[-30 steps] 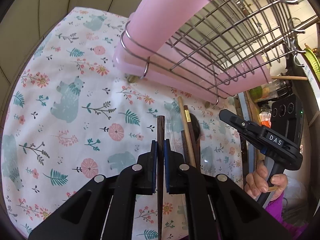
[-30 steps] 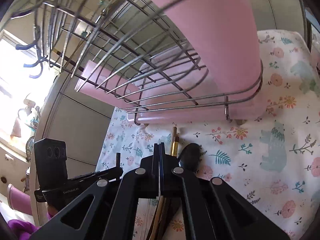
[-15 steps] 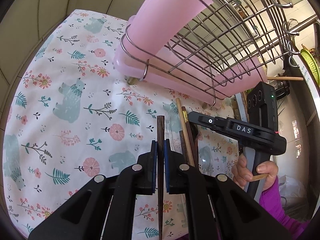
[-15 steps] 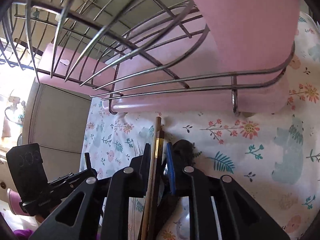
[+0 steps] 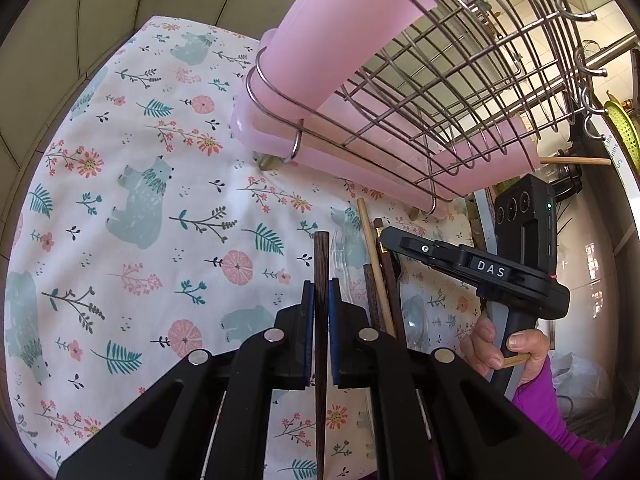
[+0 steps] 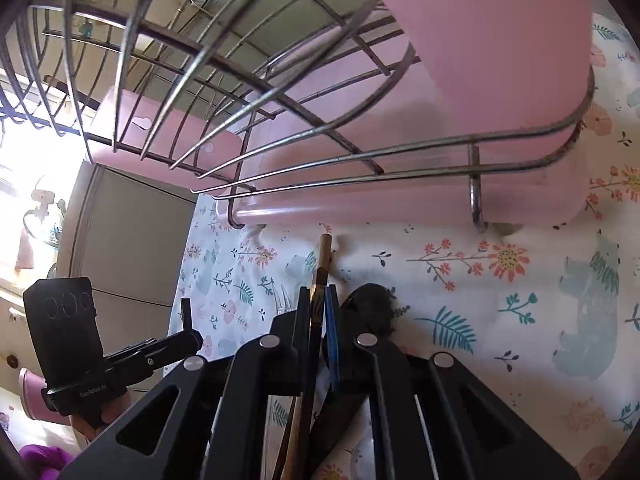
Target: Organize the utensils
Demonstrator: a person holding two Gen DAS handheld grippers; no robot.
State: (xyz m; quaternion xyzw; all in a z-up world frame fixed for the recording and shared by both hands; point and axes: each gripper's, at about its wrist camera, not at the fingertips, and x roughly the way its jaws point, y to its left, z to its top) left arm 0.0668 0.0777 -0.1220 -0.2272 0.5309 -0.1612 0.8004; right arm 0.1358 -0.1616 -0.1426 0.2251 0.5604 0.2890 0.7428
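Note:
My left gripper (image 5: 321, 292) is shut on a dark wooden chopstick (image 5: 321, 256), held above the floral cloth (image 5: 140, 208). To its right, my right gripper (image 5: 386, 236) is down in a pile of utensils. In the right wrist view the right gripper (image 6: 320, 300) has a dark chopstick with a gold band (image 6: 319, 280) between its jaws, which are closing and sit tight against it. A light wooden chopstick (image 6: 325, 248) and a black spoon (image 6: 372, 304) lie beside it. The left gripper (image 6: 192, 336) shows at the lower left.
A wire dish rack (image 5: 460, 80) on a pink drip tray (image 5: 248, 136) stands just behind the pile, with a pink cup (image 5: 320, 40) at its left end. A clear plastic spoon (image 5: 416, 316) lies on the cloth. A hand in a purple sleeve (image 5: 536, 400) holds the right gripper.
The right gripper has come down onto the utensil pile, opened around the dark chopstick and narrowed on it. The left gripper has kept still with its chopstick.

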